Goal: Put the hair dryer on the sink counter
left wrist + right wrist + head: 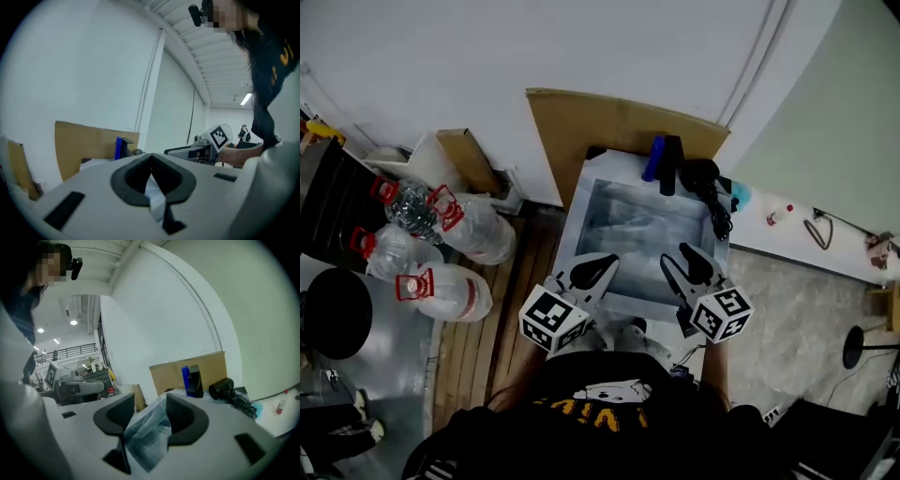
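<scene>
Black hair dryer [701,174] lies on sink counter [577,211], just beyond right tongs [151,405], whose jaws stand apart, empty; left tongs [151,159] closed, empty. Placement apparently complete; next move: withdraw clear of the cord [719,217].

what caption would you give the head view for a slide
Left gripper and right gripper poised above the sink, black hair dryer lying at its far right corner.
</scene>
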Tool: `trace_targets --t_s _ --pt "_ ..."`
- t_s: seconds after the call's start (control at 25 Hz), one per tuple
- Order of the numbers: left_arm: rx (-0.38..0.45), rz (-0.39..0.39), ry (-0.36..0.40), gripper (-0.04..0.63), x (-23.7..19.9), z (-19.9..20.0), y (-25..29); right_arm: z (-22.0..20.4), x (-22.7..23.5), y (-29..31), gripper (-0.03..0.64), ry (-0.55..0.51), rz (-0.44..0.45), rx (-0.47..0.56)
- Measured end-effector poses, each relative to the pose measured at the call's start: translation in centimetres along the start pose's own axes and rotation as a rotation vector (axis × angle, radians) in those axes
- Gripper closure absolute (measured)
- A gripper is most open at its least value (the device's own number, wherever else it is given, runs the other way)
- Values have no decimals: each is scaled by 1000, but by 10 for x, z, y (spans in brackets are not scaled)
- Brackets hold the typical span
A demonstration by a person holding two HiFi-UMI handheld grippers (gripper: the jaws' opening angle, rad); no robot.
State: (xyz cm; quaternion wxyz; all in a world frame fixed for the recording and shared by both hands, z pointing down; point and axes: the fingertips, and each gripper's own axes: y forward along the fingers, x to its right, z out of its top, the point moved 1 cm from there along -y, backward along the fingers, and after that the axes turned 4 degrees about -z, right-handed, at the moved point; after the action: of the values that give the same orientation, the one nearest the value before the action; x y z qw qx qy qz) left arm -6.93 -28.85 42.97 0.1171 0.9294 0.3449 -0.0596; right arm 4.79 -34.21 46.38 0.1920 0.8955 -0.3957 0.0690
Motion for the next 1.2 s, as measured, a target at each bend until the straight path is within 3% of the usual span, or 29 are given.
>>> trace_targets --t_s 0.32,0.68,1.2 --pt "-33 -69 -22 589 11 -33 -44 -34 -62 -21 459 23 -80 13" --pt "-28 -134 -30 589 47 -38 -45 -39 -90 -52 474 21 -75 23" --pt "17 -67 -17 589 139 -35 -34 -45 -102 -139 530 17 48 56"
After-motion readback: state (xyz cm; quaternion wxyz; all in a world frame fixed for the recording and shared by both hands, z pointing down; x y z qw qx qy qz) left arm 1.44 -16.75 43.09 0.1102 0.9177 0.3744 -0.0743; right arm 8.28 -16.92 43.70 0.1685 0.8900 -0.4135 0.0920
